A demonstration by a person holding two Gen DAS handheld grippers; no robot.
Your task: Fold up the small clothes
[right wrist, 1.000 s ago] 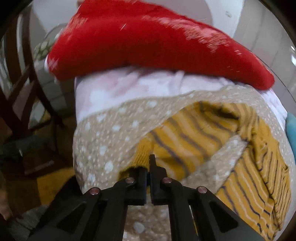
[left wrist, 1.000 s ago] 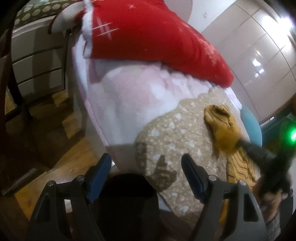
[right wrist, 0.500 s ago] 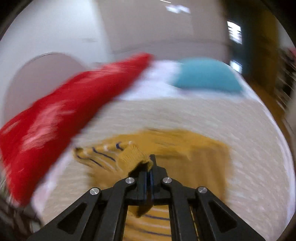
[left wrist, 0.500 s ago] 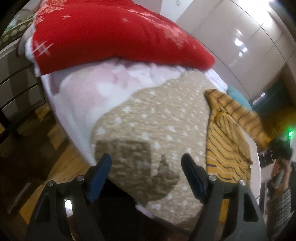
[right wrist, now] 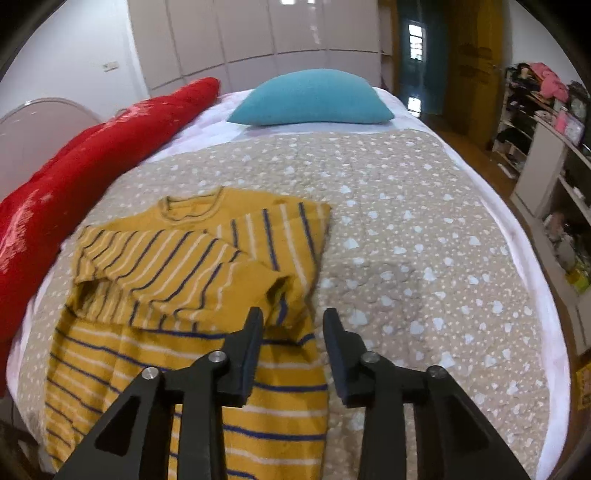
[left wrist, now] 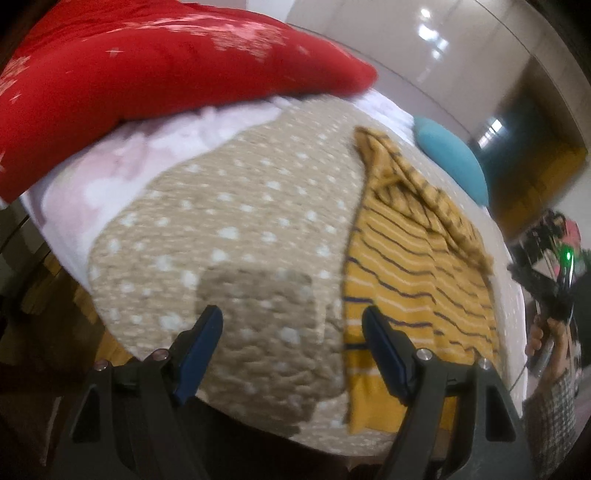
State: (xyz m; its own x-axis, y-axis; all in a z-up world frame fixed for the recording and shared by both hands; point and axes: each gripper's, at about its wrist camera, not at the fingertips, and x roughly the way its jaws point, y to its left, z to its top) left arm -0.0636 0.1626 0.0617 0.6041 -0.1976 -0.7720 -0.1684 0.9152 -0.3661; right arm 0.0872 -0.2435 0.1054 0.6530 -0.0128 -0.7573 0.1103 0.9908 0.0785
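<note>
A small mustard-yellow sweater (right wrist: 192, 295) with thin navy and white stripes lies flat on a bed, on a beige quilt (right wrist: 424, 258) dotted with small white hearts. One sleeve is folded across the sweater's chest, its cuff ending near the garment's right edge, and the round neckline points toward the head of the bed. The right claw (right wrist: 291, 332) hovers just above that folded cuff; its black jaws have just been opening and now stand partly spread, with nothing pinched between them and the cuff lying free on the sweater below. The left claw (left wrist: 291, 332), with blue pads, is spread wide and empty, hanging over bare quilt just beside the sweater's hem edge, where its dark shadow falls on the fabric. In the left wrist view the sweater (left wrist: 413, 280) appears to the right of that claw, and further right the other hand (left wrist: 546, 332) grips its tool, with a checked sleeve (left wrist: 550, 402) below it. A long red cushion (right wrist: 74, 177) with pale snowflake marks runs along the far side of the bed, near the sweater's shoulder but not touching it. A teal pillow (right wrist: 310, 99) sits at the head of the bed, well apart from the garment. Under the quilt is a pale pink blanket (left wrist: 122, 166). Glossy white wardrobe doors (right wrist: 258, 33) stand behind the bed, and cluttered open shelves (right wrist: 546, 147) line the wall beyond the bed's other side. The quilt to the right of the sweater is open.
</note>
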